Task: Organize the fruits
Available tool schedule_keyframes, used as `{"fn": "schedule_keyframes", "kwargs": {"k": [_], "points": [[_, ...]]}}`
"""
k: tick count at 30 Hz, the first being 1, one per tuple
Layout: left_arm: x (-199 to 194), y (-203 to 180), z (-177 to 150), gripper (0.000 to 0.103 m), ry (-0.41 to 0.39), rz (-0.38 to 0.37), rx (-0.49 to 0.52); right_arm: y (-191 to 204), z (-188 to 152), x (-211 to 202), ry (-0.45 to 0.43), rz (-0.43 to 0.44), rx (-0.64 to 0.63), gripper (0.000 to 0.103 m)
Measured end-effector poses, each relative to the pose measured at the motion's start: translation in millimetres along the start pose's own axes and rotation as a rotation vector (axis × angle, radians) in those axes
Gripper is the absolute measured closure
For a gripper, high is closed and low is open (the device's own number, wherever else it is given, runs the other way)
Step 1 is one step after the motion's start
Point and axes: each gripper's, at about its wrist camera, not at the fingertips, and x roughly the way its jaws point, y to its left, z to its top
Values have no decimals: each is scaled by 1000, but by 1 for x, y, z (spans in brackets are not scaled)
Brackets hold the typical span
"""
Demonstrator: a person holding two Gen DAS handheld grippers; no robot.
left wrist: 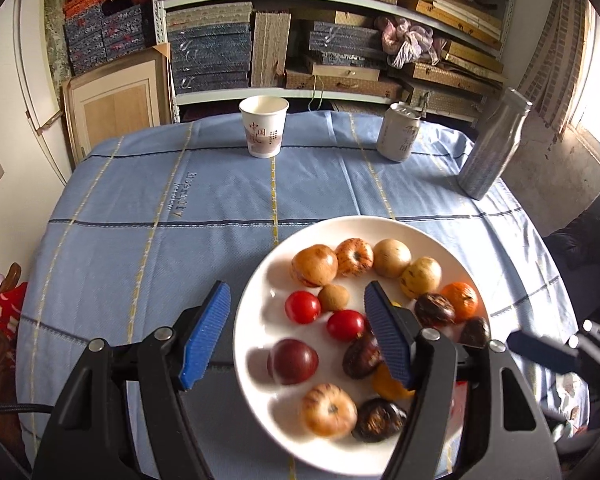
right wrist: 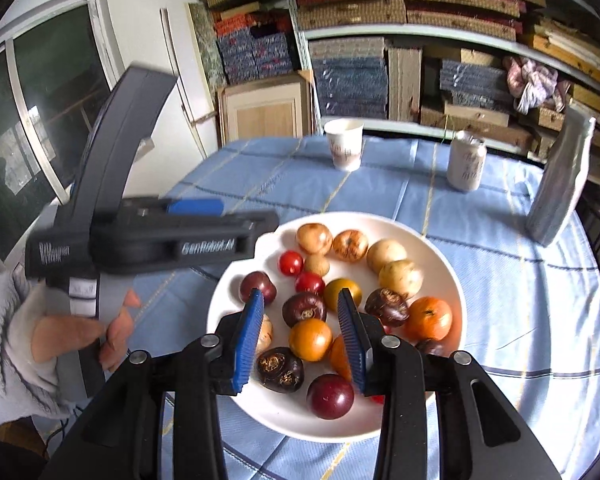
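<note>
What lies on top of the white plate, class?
The white plate holds small fruits: red tomatoes, an orange, a dark plum, brown chestnut-like pieces. The left tool covers some fruit.

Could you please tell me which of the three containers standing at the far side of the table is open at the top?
The white paper cup on the left: its wide mouth is open. The drink can in the middle and the silver bottle on the right narrow at the top.
</note>
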Motion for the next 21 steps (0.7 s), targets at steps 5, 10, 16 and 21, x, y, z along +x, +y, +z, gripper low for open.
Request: {"fn": "schedule_keyframes", "kwargs": {"k": [5,10,16,21], "points": [[-27,-4,-18,29,-9,14,-4,2,-3,-26,-36,-15,7,55],[-53,-4,-41,25,-13,41,-32,0,-18,-41,-32,-17,39,53],[-75,-5,-74,23,2,64,-61,-2,-47,-49,-3,-22,76,52],[-85,-6,-99,20,25,84,-86,-1,-73,-57,31,-28,96,52]]}}
